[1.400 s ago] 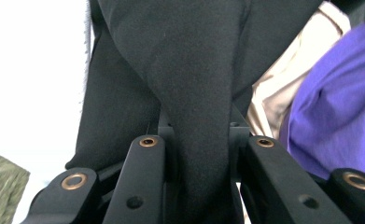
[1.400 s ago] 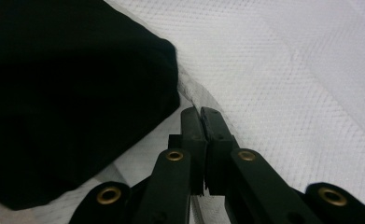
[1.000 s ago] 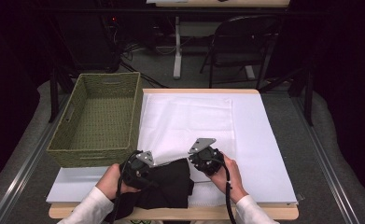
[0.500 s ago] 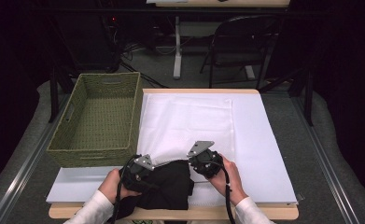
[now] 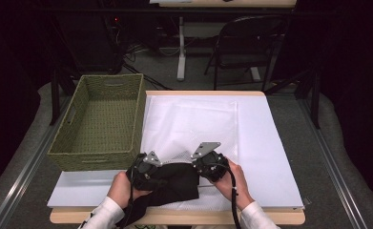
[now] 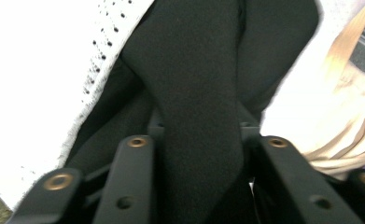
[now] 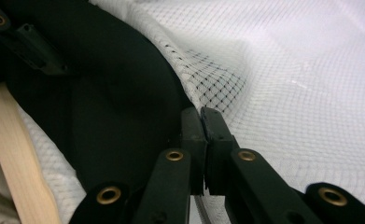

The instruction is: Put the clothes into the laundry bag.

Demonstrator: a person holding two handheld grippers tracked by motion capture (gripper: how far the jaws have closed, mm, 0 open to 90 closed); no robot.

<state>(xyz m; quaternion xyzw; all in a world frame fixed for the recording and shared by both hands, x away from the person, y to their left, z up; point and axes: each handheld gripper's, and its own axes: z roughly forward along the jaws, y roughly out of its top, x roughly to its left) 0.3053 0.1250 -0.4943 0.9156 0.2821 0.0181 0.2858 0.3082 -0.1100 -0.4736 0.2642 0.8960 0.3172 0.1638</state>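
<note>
A white mesh bag [image 5: 189,121] lies flat on the white table cover [image 5: 265,143]. A black cloth [image 5: 174,183] is bunched at the bag's near edge, between my two grippers. My left gripper [image 5: 148,164] is shut on the black cloth [image 6: 194,70], which fills the space between its jaws; the left gripper [image 6: 199,128] points along the mesh [image 6: 40,70]. My right gripper [image 5: 207,160] is shut on the mesh bag's edge [image 7: 217,93] and lifts it slightly beside the black cloth [image 7: 110,102]. In its own view the right gripper [image 7: 201,114] has its jaws pressed together.
A green woven basket [image 5: 62,140] stands at the table's left, close beside the left gripper. The table's wooden front edge [image 5: 184,217] runs just below the hands. A folding chair [image 5: 251,43] stands beyond the table. White cover stretches to the right of the bag.
The left gripper has edged slightly right with the black cloth. The right gripper has stayed shut on the mesh edge, almost still.
</note>
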